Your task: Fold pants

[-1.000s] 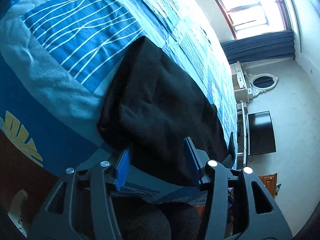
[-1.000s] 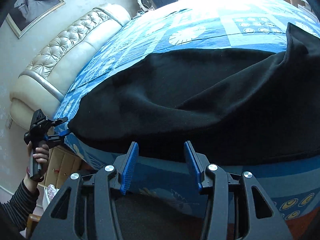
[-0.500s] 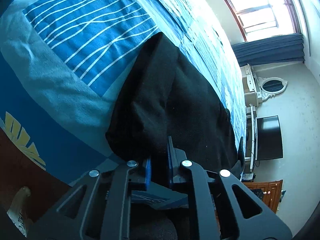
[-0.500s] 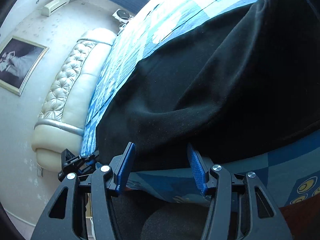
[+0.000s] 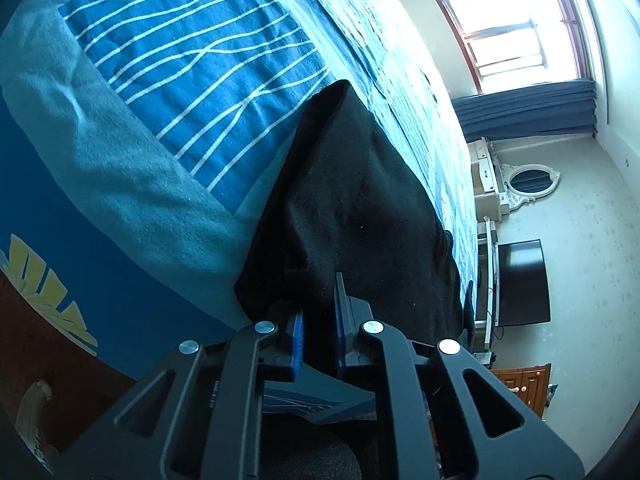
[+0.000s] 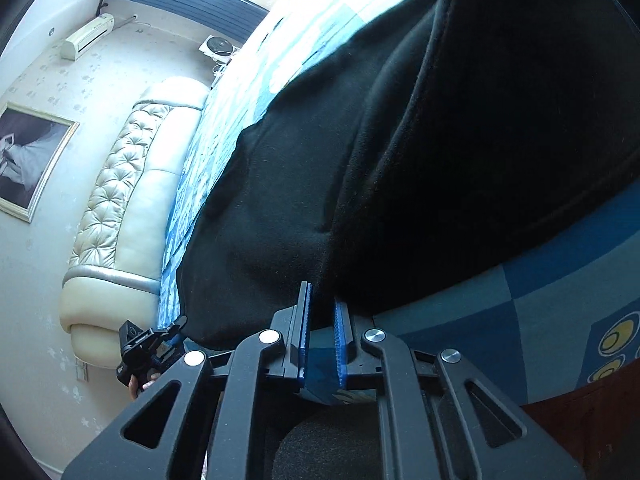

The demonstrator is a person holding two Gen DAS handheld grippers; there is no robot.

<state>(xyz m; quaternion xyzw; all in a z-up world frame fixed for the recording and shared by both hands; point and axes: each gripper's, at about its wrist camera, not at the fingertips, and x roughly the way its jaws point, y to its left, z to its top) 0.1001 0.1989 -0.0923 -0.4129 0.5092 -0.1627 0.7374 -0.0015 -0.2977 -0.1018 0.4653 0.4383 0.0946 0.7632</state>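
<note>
Black pants [image 5: 352, 200] lie along the near edge of a bed with a blue patterned bedspread [image 5: 120, 160]. My left gripper [image 5: 320, 304] is shut on one end of the pants, with black cloth pinched between its blue pads. In the right wrist view the pants [image 6: 440, 140] fill the upper right. My right gripper [image 6: 322, 300] has its jaws closing tight on the pants' near edge, with cloth at the pad tips. The left gripper [image 6: 148, 344] also shows there, small and held in a hand at the far end of the pants.
A cream tufted headboard [image 6: 132, 200] stands at the bed's left end, with a framed picture [image 6: 28, 156] on the wall. At the other end are a dark television [image 5: 520, 280], a white dresser [image 5: 488, 176] and a bright window [image 5: 512, 28]. The brown bed frame [image 5: 40, 340] runs below the bedspread.
Both grippers went from open to shut on the pants' near edge, the left one first. The right gripper rolled, tilting its view, and both sank closer to the cloth.
</note>
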